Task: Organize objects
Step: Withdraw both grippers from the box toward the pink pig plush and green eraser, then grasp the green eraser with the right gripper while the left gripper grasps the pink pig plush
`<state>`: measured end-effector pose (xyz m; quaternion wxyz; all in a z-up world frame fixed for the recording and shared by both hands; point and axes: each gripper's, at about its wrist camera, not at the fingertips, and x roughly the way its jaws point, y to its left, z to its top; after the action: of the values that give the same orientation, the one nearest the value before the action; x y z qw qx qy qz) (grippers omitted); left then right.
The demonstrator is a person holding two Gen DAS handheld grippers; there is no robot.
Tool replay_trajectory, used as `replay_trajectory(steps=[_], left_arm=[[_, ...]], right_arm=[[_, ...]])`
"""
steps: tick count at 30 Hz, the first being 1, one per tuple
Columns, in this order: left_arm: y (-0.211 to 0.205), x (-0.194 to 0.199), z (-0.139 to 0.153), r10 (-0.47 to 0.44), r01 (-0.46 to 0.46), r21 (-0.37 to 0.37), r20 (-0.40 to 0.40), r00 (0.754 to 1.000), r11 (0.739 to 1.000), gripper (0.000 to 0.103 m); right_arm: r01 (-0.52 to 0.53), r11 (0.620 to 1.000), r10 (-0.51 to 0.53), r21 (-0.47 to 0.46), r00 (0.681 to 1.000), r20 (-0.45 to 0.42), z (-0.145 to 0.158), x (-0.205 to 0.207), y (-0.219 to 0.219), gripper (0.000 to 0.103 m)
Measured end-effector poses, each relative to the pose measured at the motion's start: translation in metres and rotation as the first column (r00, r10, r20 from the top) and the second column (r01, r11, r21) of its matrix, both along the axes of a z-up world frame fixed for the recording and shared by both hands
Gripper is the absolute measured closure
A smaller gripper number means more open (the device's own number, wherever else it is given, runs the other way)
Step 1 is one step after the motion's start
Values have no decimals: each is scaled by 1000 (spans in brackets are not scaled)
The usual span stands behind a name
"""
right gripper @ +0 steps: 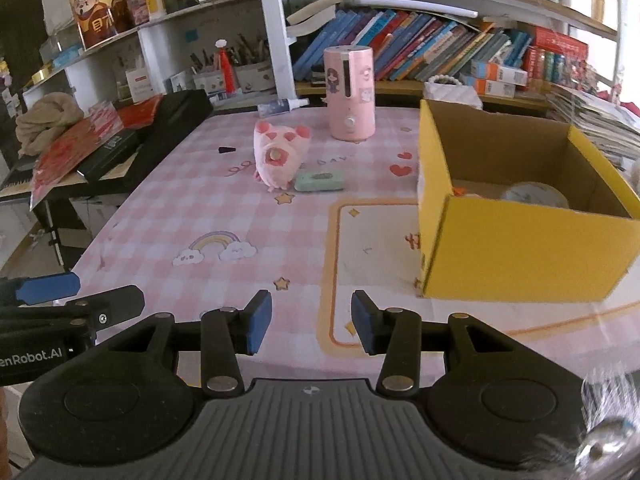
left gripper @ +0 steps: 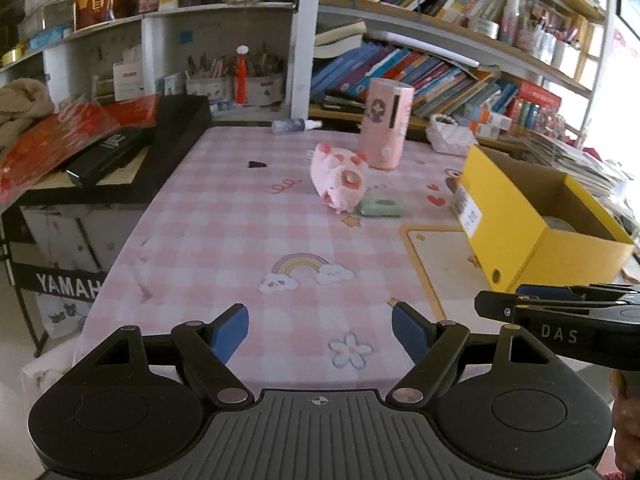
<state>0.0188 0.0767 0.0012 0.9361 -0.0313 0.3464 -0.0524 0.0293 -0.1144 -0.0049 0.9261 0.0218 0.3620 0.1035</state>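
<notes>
"YAMAH" in white letters stands on the black keyboard stand band (left gripper: 66, 286) at far left; "DAS" marks the right gripper (left gripper: 560, 334); "enRobot.AI" marks the left gripper (right gripper: 32, 354)

Both wrist cameras look down across the table (left gripper: 224, 216) toward the shelves; right sits nearer the yellow box (right gripper: 520, 248)

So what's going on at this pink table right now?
A person is tidying with a hand-held gripper in each hand. Both the left hand-held gripper and the right hand-held gripper are open and empty, hovering over the near edge of the table. The pink plush toy, green case and pink cylinder are still out; the yellow box already holds something round.
</notes>
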Motion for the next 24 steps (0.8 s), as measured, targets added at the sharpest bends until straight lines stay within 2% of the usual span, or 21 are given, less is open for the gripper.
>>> replay_trajectory(steps=[13, 19, 24], left_arm=[[2, 81, -10, 80, -80, -12, -34, 996, 997, 22], [1, 123, -6, 115, -116, -11, -27, 993, 993, 22], [-1, 151, -3, 128, -128, 7, -18, 992, 992, 22]], right_arm=[[-110, 993, 109, -45, 994, -16, -8, 86, 15, 61], [-110, 993, 110, -38, 994, -8, -12, 135, 19, 61], [-73, 996, 72, -56, 997, -18, -22, 175, 25, 51]])
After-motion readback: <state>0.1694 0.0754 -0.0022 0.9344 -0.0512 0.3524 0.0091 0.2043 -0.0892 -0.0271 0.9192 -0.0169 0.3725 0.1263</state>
